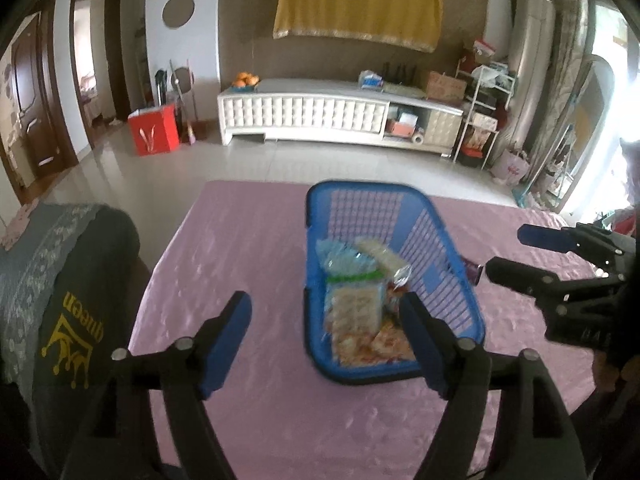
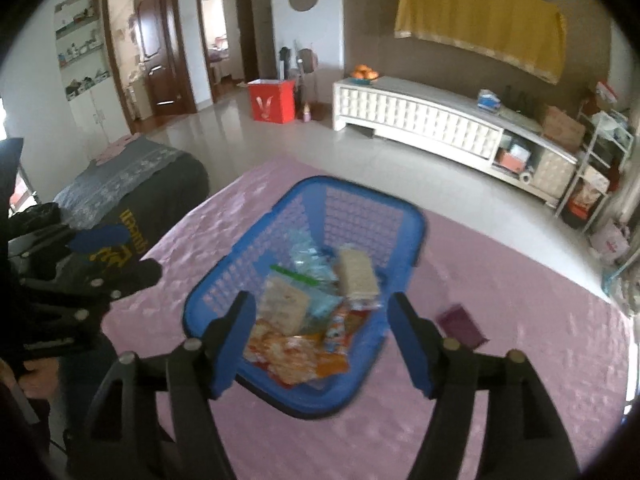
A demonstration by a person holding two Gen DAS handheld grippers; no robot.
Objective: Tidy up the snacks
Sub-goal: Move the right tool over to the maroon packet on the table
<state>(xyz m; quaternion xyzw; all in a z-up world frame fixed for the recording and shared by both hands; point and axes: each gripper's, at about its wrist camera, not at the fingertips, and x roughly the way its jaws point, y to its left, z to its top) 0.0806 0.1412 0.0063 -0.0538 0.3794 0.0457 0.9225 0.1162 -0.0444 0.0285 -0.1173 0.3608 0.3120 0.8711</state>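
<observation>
A blue plastic basket (image 1: 360, 212) (image 2: 360, 216) stands on the pink tablecloth and holds several snack packs. Among them are a clear cracker pack (image 1: 354, 308) (image 2: 286, 300), a pale wafer pack (image 1: 380, 258) (image 2: 358, 276) and an orange pack (image 2: 292, 354). My left gripper (image 1: 326, 308) (image 2: 120, 256) is open above the basket's near left side, with nothing between its fingers. My right gripper (image 2: 322, 304) (image 1: 510, 252) is open over the basket's near end, also holding nothing. A small purple pack (image 2: 460, 326) (image 1: 474, 272) lies on the cloth just right of the basket.
The pink-covered table (image 1: 240, 240) ends beyond the basket, with tiled floor behind. A seat with a dark "queen" cover (image 1: 72, 280) adjoins the table's left edge. Farther back stand a white low cabinet (image 1: 320, 112) and a red box (image 1: 154, 130).
</observation>
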